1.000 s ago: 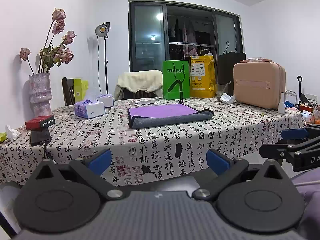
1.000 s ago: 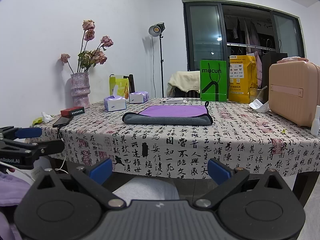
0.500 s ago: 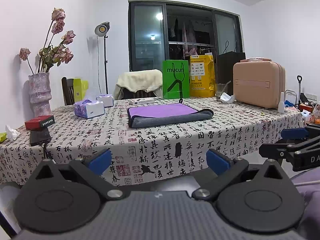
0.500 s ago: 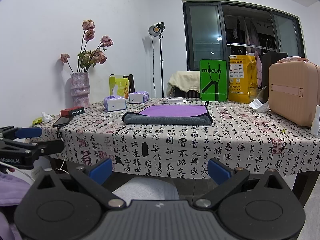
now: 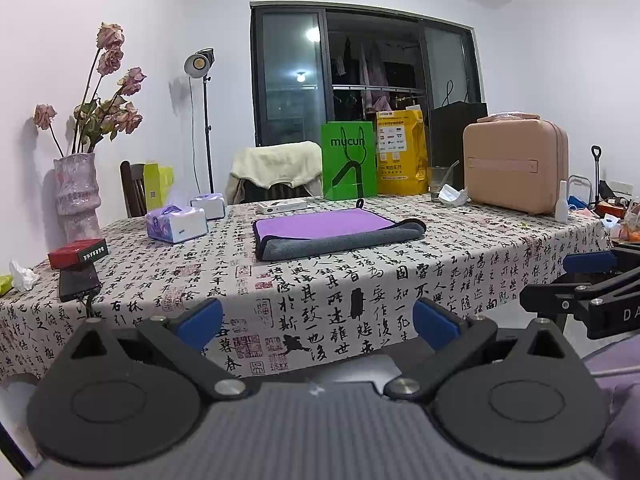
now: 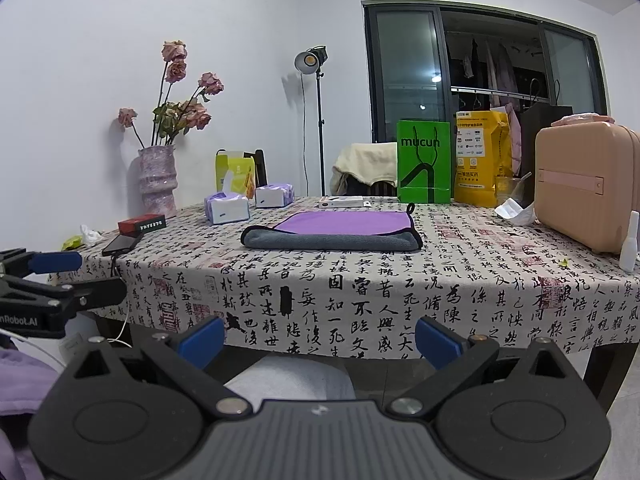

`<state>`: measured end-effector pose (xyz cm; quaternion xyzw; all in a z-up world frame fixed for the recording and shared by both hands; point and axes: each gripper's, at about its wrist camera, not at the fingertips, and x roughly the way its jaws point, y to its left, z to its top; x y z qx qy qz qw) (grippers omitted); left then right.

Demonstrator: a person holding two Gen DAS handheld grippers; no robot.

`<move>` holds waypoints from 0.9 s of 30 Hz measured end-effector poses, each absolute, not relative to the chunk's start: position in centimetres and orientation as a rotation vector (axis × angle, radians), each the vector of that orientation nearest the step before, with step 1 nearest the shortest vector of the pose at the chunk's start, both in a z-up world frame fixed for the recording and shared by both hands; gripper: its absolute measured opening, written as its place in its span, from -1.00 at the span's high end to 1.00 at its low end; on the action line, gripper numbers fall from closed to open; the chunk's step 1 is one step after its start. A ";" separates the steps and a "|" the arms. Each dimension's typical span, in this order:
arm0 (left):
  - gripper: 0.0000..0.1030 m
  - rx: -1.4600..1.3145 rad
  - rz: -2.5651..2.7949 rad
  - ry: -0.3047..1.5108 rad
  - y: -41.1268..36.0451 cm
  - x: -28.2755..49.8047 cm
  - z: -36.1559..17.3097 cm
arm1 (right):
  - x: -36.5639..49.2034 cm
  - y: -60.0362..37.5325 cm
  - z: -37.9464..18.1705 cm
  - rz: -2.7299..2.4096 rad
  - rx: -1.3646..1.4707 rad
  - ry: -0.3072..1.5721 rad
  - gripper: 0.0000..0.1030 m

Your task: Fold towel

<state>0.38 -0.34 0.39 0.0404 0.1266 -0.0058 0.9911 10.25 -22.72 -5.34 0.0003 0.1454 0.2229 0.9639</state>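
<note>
The folded towel, purple on top with a grey underside, lies flat near the middle of the counter, set back from the near edge, where the patterned cloth hangs down. A bare strip of cloth separates the towel from that edge, and open cloth also lies to either side of it. To its left stand two tissue boxes, a red box and a vase of dried roses; behind it stand a green bag and a yellow bag; to its right stands a pink case. Both claws are held below and in front of the counter edge, well apart from the towel. The left claw is spread wide and holds nothing. The right claw is likewise spread wide, empty, touching nothing.
</note>
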 end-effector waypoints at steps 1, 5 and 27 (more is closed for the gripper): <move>-1.00 0.083 -0.012 0.253 -0.3 0.4 0.4 | 10.3 -22.7 -5.3 0.451 0.000 0.293 -0.98; -1.00 0.093 -0.010 0.244 -0.3 0.7 0.5 | 10.5 -22.8 -5.2 0.452 -0.001 0.287 -0.98; -1.00 0.088 0.056 0.301 2.0 8.3 0.6 | 18.5 -22.4 -4.0 0.428 -0.027 0.279 -0.99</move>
